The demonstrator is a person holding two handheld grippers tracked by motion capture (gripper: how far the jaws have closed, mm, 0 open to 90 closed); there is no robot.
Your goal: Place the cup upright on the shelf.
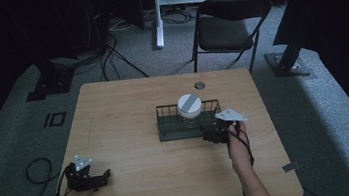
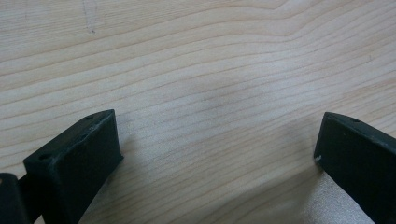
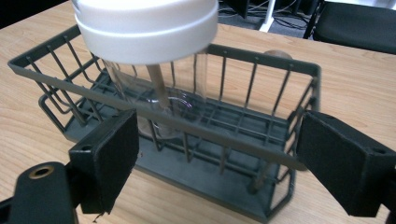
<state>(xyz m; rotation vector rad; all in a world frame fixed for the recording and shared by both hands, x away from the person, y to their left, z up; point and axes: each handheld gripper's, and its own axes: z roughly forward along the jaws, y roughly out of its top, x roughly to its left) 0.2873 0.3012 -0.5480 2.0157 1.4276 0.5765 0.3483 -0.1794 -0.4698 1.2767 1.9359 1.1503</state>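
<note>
A dark wire basket (image 1: pixel 170 129) (image 3: pixel 280 70) stands at the middle of the wooden table. Inside it is an upright clear jar (image 3: pixel 163 93) with a white lid (image 1: pixel 189 104) (image 3: pixel 144 25). My right gripper (image 1: pixel 213 134) (image 3: pixel 217 163) is open just in front of the basket's near right corner, its jaws spread wide, nothing between them. My left gripper (image 1: pixel 102 176) (image 2: pixel 217 154) rests open low over bare wood at the table's front left, far from the basket.
A black folding chair (image 1: pixel 226 26) stands behind the table. A small round grommet (image 1: pixel 199 85) sits near the table's far edge. Cables and stand bases lie on the grey carpet at the left and right.
</note>
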